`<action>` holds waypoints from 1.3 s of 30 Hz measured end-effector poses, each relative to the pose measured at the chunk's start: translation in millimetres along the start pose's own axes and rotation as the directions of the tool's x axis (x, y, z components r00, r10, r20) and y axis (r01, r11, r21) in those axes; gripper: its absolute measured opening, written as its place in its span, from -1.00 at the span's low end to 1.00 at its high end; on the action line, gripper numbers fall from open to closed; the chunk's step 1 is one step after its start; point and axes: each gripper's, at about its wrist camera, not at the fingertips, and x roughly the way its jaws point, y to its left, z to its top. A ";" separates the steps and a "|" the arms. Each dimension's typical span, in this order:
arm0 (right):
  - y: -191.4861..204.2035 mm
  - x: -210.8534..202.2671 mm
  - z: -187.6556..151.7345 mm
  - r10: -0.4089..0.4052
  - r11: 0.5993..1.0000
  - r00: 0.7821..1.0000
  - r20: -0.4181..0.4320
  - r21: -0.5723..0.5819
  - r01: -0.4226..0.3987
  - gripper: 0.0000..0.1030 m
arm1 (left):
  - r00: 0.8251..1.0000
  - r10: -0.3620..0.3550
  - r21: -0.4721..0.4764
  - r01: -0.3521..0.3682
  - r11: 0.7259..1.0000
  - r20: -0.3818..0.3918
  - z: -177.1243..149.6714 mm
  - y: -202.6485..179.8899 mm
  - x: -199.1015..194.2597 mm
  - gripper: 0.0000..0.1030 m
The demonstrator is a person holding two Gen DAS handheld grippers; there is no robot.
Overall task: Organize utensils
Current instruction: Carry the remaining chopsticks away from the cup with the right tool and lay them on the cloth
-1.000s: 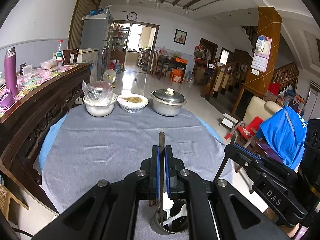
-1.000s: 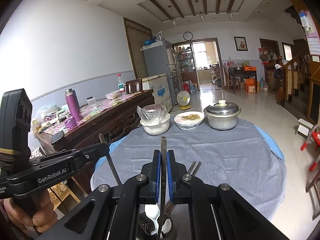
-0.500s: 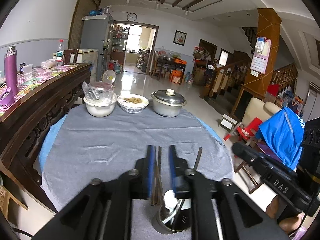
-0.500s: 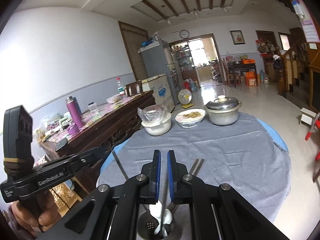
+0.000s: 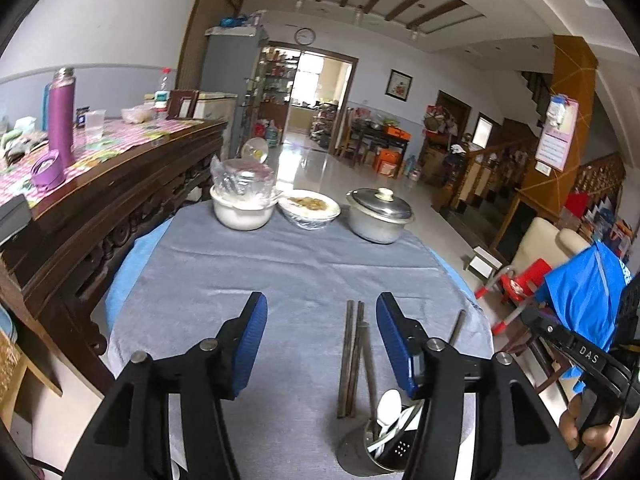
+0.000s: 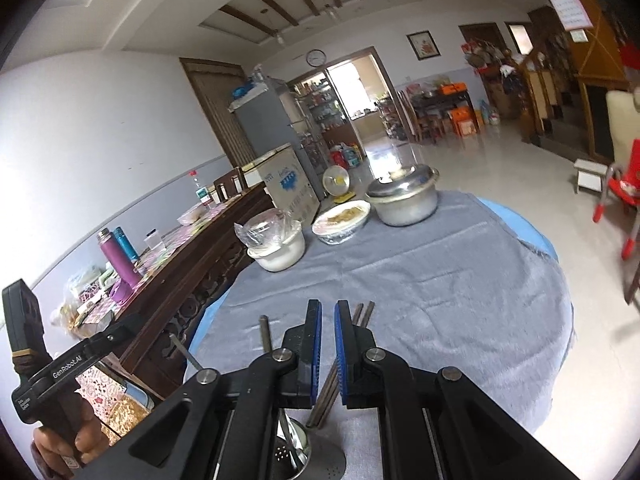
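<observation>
A metal utensil holder (image 5: 370, 450) with white spoons stands at the near edge of the grey-clothed round table (image 5: 280, 272). Two metal chopsticks (image 5: 366, 360) stand leaning in it. A pair of chopsticks (image 5: 349, 356) lies flat on the cloth just beyond the holder. My left gripper (image 5: 322, 320) hovers above and left of the holder, its jaws opening with nothing between them. My right gripper (image 6: 324, 312) is shut over the holder (image 6: 296, 450) with nothing visible between its pads. The flat pair (image 6: 366, 312) shows just beyond its tips.
At the table's far edge stand a plastic-wrapped white bowl (image 5: 242, 212), a covered dish of food (image 5: 310, 208) and a lidded metal pot (image 5: 380, 216). A dark wooden sideboard (image 5: 100, 184) runs along the left. A red chair (image 5: 532, 276) stands to the right.
My left jaws were shut on a metal chopstick and have spread wide; it now leans in the holder. The chopstick between my right jaws is gone. The right view has rolled.
</observation>
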 end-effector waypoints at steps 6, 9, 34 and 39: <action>-15.8 8.8 -4.4 -0.014 0.999 0.999 -0.044 0.050 0.016 -0.84 | 0.999 0.041 -0.030 -0.042 0.999 -0.019 -1.6 17.9 8.4 0.22; -25.7 14.4 -7.7 -0.014 0.996 0.997 -0.073 0.083 0.020 -0.84 | 0.997 0.061 -0.048 -0.063 0.997 -0.038 -4.3 29.3 13.2 0.23; -63.6 159.5 -10.0 0.047 0.983 0.902 -0.429 0.181 0.035 -0.80 | 0.968 0.098 -0.125 -0.129 0.984 -0.230 -33.3 88.3 92.3 0.24; -63.5 220.0 -13.1 0.074 0.981 0.864 -0.499 0.191 0.026 -0.80 | 0.954 0.102 -0.142 -0.147 0.979 -0.283 -43.0 103.2 115.7 0.24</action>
